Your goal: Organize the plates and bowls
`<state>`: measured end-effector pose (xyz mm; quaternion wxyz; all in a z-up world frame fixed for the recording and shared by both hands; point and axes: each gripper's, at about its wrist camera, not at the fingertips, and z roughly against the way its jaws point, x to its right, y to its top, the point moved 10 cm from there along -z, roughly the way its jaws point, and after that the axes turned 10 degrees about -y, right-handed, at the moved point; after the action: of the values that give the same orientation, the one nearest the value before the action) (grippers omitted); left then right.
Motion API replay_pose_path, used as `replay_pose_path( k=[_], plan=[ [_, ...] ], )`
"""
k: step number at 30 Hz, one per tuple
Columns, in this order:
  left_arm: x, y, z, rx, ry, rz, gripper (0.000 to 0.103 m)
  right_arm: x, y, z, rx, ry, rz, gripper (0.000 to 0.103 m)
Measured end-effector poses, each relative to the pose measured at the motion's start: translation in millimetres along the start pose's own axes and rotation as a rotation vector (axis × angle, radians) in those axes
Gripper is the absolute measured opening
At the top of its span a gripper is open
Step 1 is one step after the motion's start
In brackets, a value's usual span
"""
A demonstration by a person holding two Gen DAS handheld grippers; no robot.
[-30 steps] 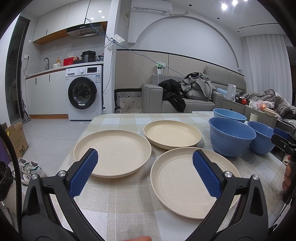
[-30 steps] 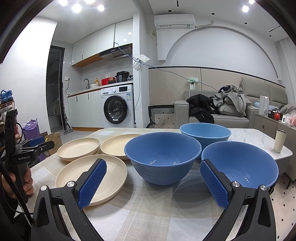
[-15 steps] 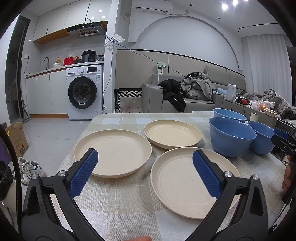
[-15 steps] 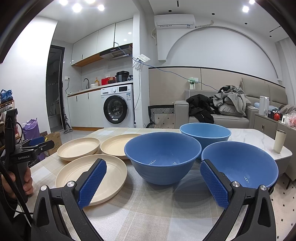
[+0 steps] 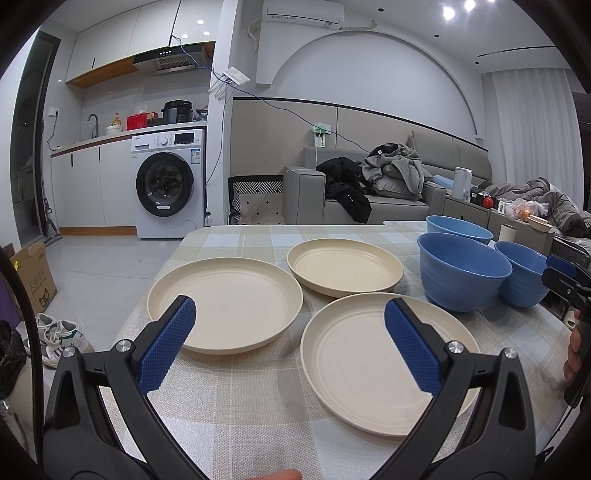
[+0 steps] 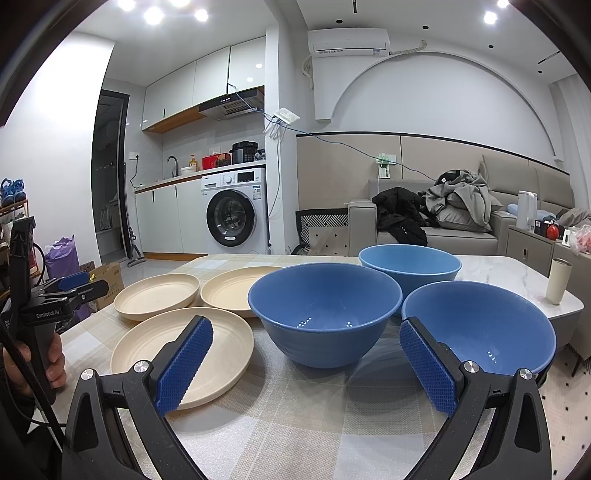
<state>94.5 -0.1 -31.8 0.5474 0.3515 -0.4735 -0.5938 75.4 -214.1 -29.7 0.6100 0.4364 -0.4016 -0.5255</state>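
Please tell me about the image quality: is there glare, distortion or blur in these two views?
Left wrist view: sharp, strong fisheye bending at the dark edges; ceiling spotlights blow out white. Right wrist view: also sharp and bent; small light reflections dot the inside of the middle blue bowl and the near blue bowl, and soft shadows lie on the checked tablecloth beneath them.

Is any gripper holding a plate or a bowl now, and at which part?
Nothing is held. The left gripper and the right gripper are both open, above the table, touching no plate or bowl.
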Motion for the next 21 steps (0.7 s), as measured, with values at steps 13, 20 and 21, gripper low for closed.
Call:
replay_pose_path(
  k=[13,20,21],
  plan=[
    [-1,-1,0,-0.005,0.007,0.004,0.102,-2,1,0,-0.008,0.000,0.003,0.103],
    [4,-4,-13,-0.021,-0.003,0.017,0.102,-3,1,-2,-0.018,-0.002,-0.003,0.103],
    [3,-4,-17,-0.030,-0.012,0.022,0.102,0,-1,-2,-0.024,-0.005,-0.005,0.103]
  ],
)
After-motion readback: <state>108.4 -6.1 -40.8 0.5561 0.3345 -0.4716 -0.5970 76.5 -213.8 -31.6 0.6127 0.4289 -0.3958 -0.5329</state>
